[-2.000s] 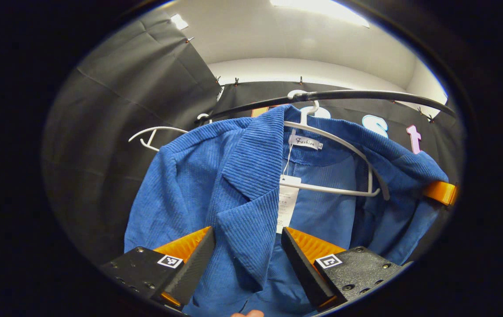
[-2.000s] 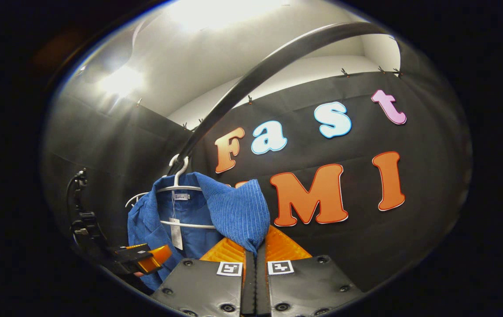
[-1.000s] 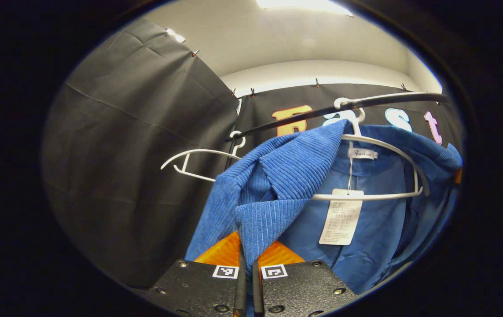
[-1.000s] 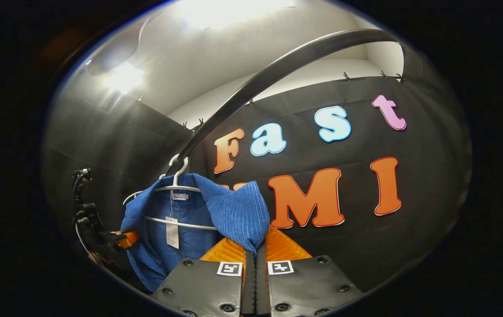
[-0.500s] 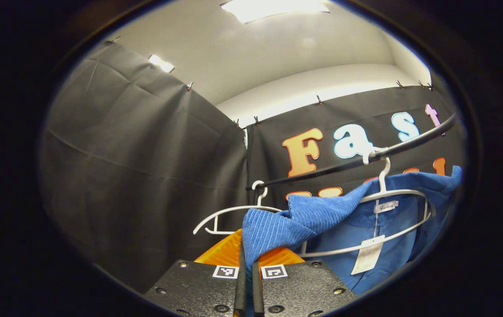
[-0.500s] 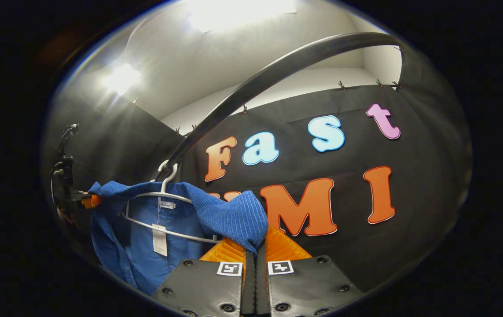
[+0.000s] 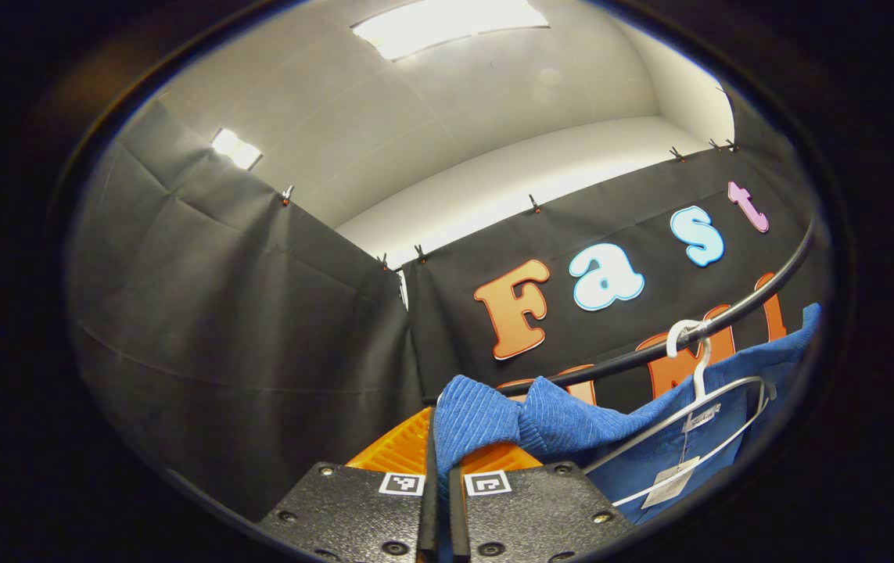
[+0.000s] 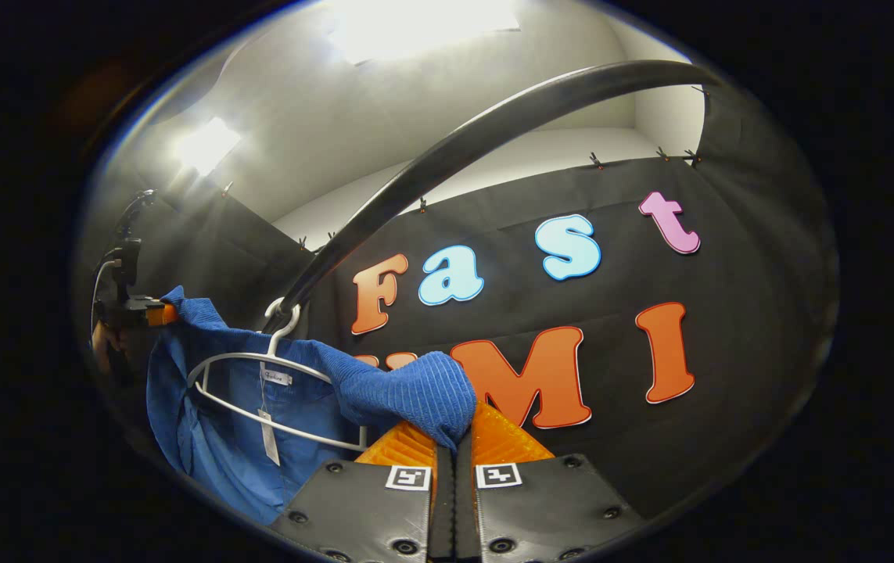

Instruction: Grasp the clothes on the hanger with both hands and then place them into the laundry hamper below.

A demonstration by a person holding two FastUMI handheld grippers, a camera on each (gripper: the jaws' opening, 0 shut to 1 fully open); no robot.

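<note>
In the left gripper view, a blue corduroy jacket [image 7: 572,426] is stretched between both grippers, and my left gripper [image 7: 440,450] is shut on its front edge. The right gripper view has my right gripper [image 8: 453,430] shut on the other lapel of the jacket [image 8: 407,395]. A white hanger [image 8: 259,391] hangs from the black rail [image 8: 447,156], with the jacket's back and paper tag behind it. The same hanger [image 7: 693,426] and rail [image 7: 650,352] appear at the right of the left gripper view. The left gripper [image 8: 151,314] also appears far left in the right gripper view, pinching blue cloth.
Black cloth walls [image 7: 243,328] close the booth on the left and back. A ceiling light [image 7: 447,19] shines overhead. The rail curves close above my right gripper.
The left gripper shut on the jacket's front edge and pulled it up and to the left. The jacket has spread wide off the hanger's shoulders. The right gripper kept its hold.
</note>
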